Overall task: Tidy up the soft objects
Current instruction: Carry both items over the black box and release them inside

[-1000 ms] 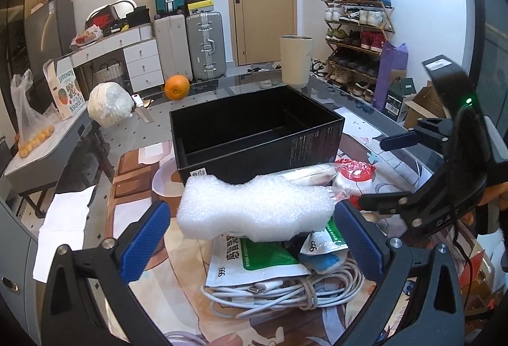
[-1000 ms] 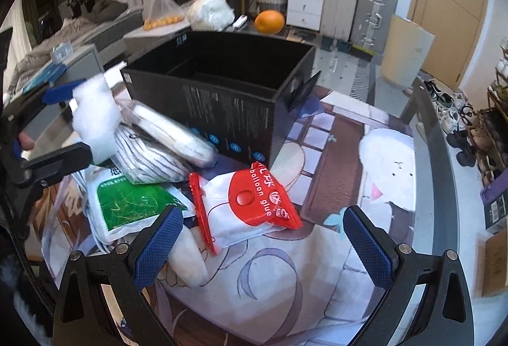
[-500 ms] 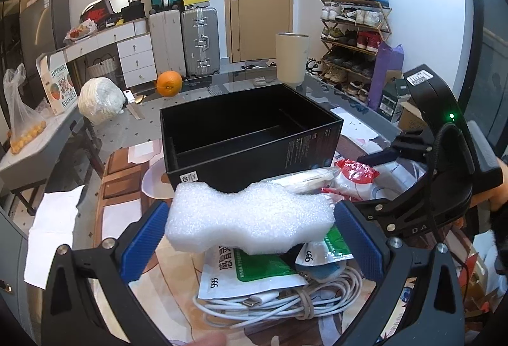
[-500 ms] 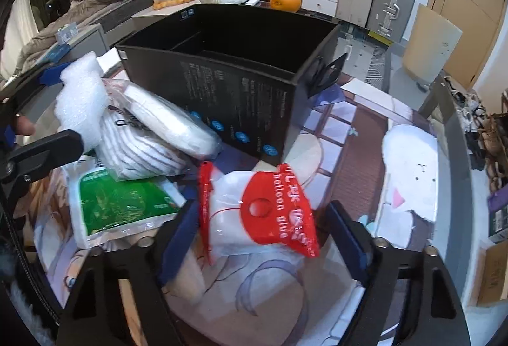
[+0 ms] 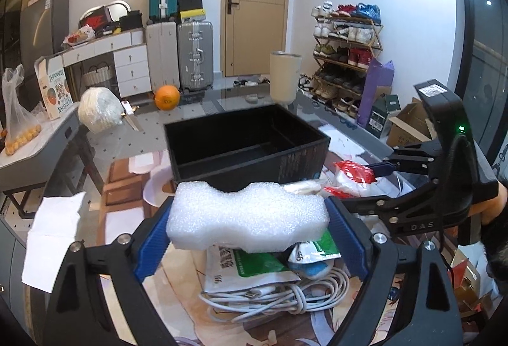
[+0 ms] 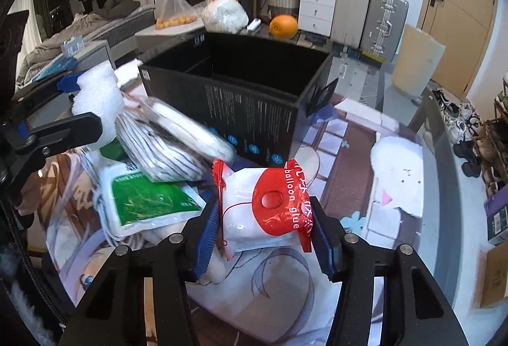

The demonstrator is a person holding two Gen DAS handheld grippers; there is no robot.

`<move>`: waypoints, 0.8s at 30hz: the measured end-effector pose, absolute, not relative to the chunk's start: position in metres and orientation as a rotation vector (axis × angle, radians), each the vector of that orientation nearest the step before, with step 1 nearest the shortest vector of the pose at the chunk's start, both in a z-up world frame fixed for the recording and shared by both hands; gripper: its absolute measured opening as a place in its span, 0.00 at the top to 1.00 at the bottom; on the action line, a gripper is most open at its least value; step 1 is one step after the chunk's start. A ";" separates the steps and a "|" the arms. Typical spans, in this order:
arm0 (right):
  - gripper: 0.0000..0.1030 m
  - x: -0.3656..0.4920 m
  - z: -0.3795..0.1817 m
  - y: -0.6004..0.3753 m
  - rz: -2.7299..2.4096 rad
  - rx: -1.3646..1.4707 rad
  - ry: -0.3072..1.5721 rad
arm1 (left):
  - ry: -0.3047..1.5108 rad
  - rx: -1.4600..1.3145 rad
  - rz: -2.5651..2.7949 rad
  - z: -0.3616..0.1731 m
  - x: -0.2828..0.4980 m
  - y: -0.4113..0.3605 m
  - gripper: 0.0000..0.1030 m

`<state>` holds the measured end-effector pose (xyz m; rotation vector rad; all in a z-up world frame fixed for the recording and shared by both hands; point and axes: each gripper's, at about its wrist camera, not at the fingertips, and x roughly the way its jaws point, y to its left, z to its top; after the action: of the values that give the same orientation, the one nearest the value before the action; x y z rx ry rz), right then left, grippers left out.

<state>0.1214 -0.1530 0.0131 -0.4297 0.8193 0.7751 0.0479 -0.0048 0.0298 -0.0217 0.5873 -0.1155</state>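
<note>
My left gripper (image 5: 247, 238) is shut on a white foam block (image 5: 247, 220) and holds it above the pile, just in front of the open black box (image 5: 244, 146). The foam block also shows at the left of the right wrist view (image 6: 98, 98). My right gripper (image 6: 263, 231) is shut on a red-and-white balloon glue bag (image 6: 270, 209), near the black box (image 6: 241, 98). A striped packet (image 6: 162, 155) and a white roll in plastic (image 6: 187, 130) lean on the box. A green-and-white pouch (image 6: 143, 200) lies on the mat.
A coiled white cable (image 5: 276, 295) lies under the foam block. An orange (image 5: 167, 97), a white wrapped ball (image 5: 98, 114) and a cream cup (image 5: 284, 76) stand behind the box. Suitcases, drawers and a shoe rack line the walls.
My right gripper has closed on the balloon glue bag and lifted it a little. My left gripper has raised the foam block and brought it closer to the box.
</note>
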 end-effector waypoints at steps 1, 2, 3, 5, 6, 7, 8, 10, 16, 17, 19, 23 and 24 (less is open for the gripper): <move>0.47 0.119 0.016 -0.155 0.773 -0.422 0.808 | 0.577 -0.023 -0.110 0.033 0.047 -0.004 0.13; 0.47 0.118 0.019 -0.157 0.773 -0.417 0.802 | 0.571 -0.026 -0.108 0.035 0.046 -0.002 0.13; 0.48 0.115 0.023 -0.160 0.771 -0.406 0.790 | 0.565 -0.033 -0.104 0.037 0.046 0.000 0.13; 0.48 0.112 0.030 -0.162 0.769 -0.389 0.773 | 0.552 -0.039 -0.096 0.042 0.046 0.003 0.13; 0.48 0.109 0.035 -0.164 0.770 -0.381 0.760 | 0.546 -0.034 -0.087 0.044 0.046 0.004 0.13; 0.48 0.107 0.039 -0.165 0.770 -0.373 0.747 | 0.542 -0.029 -0.081 0.046 0.047 0.006 0.13; 0.48 0.104 0.043 -0.166 0.772 -0.367 0.734 | 0.537 -0.021 -0.074 0.048 0.048 0.007 0.13; 0.48 0.101 0.051 -0.166 0.775 -0.353 0.715 | 0.526 -0.015 -0.062 0.052 0.051 0.009 0.13; 0.48 0.100 0.067 -0.156 0.782 -0.336 0.674 | 0.514 -0.026 -0.056 0.057 0.064 0.017 0.13; 0.48 0.102 0.069 -0.154 0.782 -0.336 0.669 | 0.513 -0.023 -0.055 0.058 0.066 0.017 0.12; 0.48 0.103 0.072 -0.151 0.785 -0.333 0.662 | 0.511 -0.018 -0.050 0.058 0.071 0.018 0.12; 0.48 0.109 0.078 -0.144 0.786 -0.326 0.645 | 0.510 -0.021 -0.048 0.059 0.085 0.021 0.12; 0.48 0.111 0.078 -0.142 0.788 -0.324 0.645 | 0.510 -0.025 -0.050 0.058 0.088 0.022 0.12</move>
<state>0.1112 -0.1421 0.0775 -0.3239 0.6450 0.7877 0.0878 0.0217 0.0584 -0.0250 0.5100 -0.0503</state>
